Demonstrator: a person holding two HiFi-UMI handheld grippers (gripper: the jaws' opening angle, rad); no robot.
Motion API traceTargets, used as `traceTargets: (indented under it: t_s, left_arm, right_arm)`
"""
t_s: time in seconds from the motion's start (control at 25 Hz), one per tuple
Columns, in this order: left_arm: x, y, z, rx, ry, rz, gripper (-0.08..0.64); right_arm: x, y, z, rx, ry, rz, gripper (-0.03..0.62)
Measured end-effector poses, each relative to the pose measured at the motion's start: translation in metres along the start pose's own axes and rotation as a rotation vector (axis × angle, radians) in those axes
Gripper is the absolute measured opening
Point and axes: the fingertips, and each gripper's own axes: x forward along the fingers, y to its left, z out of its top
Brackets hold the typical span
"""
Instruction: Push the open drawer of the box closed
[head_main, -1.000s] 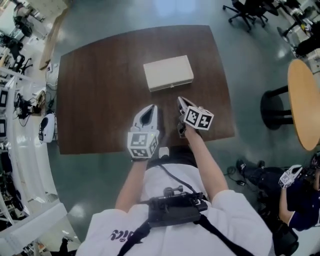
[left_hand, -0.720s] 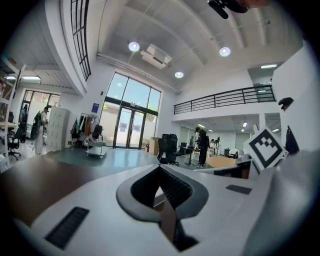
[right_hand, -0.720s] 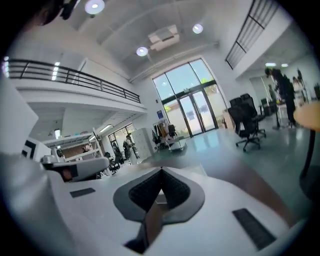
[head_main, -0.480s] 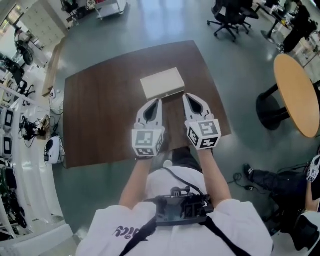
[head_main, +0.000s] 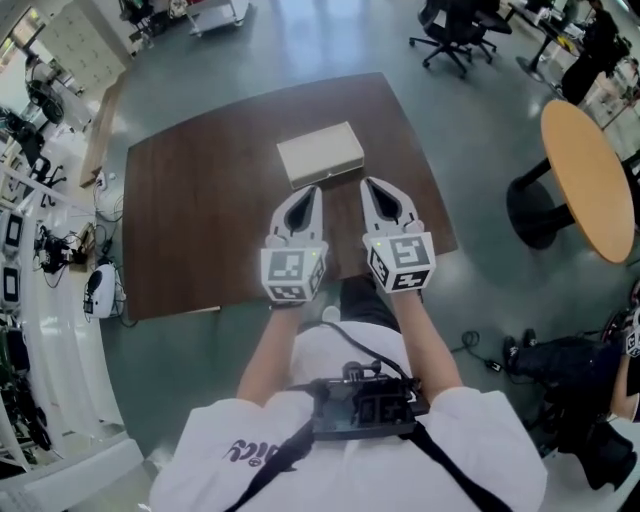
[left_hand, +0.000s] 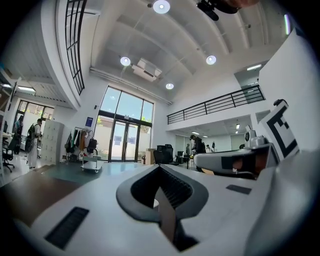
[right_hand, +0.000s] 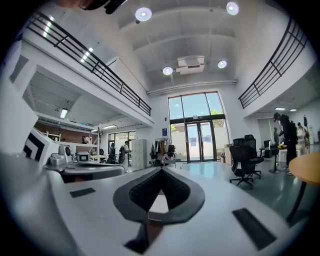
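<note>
The brown surface (head_main: 190, 230) is the biggest thing. A pale box (head_main: 320, 153) lies flat on it, close to the middle of the far edge. I cannot see its drawer from here. The left tongs (head_main: 312, 189) and the right tongs (head_main: 367, 183) sit side by side, just at the near side of the box. I cannot tell if they touch it. Both tongs are clenched tight with nothing in them.
</note>
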Motion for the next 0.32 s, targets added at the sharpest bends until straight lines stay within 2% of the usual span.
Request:
traceTargets:
  t_s: [0.12,0.32]
  left_arm:
    - [0.000,0.000,0.000,0.013,-0.019,0.005,0.009]
    - [0.000,-0.001,-0.037,-0.004,0.036,-0.018,0.009]
  right_arm:
    - [-0.004,0.000,-0.006,0.009,-0.014,0.008,0.005]
    - [-0.010,-0.005,-0.045,0.047,0.048,-0.037,0.005]
